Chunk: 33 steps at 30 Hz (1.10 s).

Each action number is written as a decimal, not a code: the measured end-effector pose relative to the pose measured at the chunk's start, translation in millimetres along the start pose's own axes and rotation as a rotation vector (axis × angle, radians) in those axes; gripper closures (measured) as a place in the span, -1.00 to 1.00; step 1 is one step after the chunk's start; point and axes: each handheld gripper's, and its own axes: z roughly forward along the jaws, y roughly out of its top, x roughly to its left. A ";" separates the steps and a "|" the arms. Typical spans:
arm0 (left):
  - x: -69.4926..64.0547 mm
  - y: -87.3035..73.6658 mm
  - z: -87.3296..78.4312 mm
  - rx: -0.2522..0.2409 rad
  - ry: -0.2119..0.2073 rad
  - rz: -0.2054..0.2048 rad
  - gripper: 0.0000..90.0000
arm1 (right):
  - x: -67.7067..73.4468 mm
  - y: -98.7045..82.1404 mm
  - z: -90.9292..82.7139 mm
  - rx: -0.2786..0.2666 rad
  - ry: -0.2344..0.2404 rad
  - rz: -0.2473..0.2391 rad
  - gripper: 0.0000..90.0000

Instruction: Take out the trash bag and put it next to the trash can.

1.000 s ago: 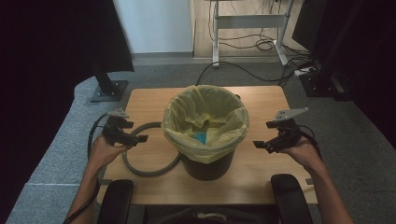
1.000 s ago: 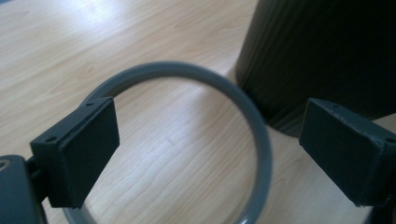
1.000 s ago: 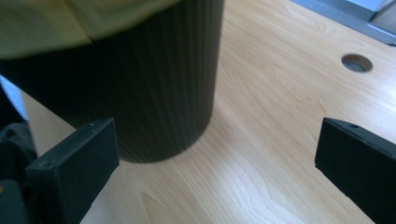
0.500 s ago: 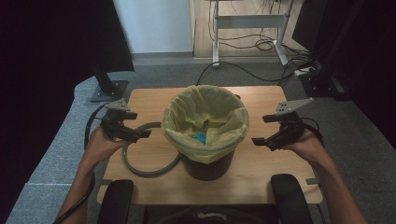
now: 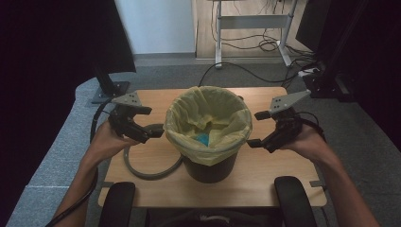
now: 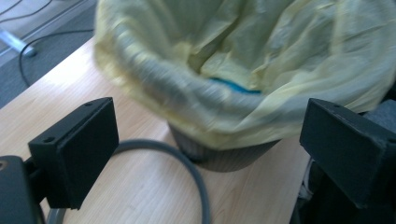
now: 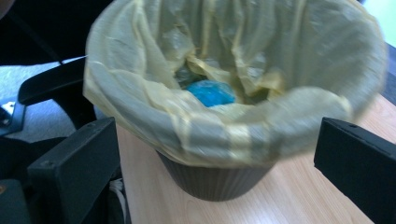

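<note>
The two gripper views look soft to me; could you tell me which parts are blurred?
Left gripper view: the yellow liner rim is smeared, the black jaws sharper. Right gripper view: the liner's near rim streaks sideways, the blue item inside softly blurred. High view: fairly sharp, dark at both sides.

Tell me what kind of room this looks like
Probably an office or lab workspace. A small wooden table stands on grey carpet, with the metal legs of a desk and loose cables beyond it. On the table sits a bin lined with a yellow bag.
</note>
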 end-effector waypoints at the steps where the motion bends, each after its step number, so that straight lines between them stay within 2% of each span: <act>1: -2.6 2.8 0.5 0.000 -0.009 0.008 -0.91 | 2.1 2.7 1.4 0.003 0.008 -0.008 -1.00; 9: -25.0 22.2 14.8 0.013 -0.086 0.092 -0.90 | 15.4 21.8 19.1 0.028 0.073 -0.067 -0.92; 12: -30.9 24.0 23.3 0.015 -0.132 0.108 -0.88 | 19.4 25.1 26.9 0.045 0.104 -0.086 -0.82; 14: -34.5 22.9 29.9 0.013 -0.177 0.115 -0.88 | 21.2 26.8 31.5 0.055 0.121 -0.095 -0.75; 20: -44.3 22.2 44.5 0.042 -0.182 0.163 -0.80 | 24.7 26.7 47.9 0.089 0.172 -0.113 -0.58; 23: -46.6 22.4 49.6 0.067 -0.188 0.180 -0.66 | 26.3 26.2 54.0 0.113 0.198 -0.133 -0.33; 25: -48.2 21.4 51.2 0.079 -0.218 0.195 -0.54 | 26.5 25.3 56.6 0.127 0.211 -0.143 -0.19; 27: -49.9 20.1 50.6 0.092 -0.223 0.214 -0.40 | 26.1 23.9 57.2 0.151 0.223 -0.153 0.03; 29: -50.8 18.9 47.9 0.078 -0.230 0.229 -0.25 | 26.3 23.1 53.8 0.132 0.236 -0.165 0.16; 33: -47.9 21.5 40.9 0.050 -0.274 0.204 0.13 | 28.9 27.0 42.0 0.083 0.238 -0.186 0.54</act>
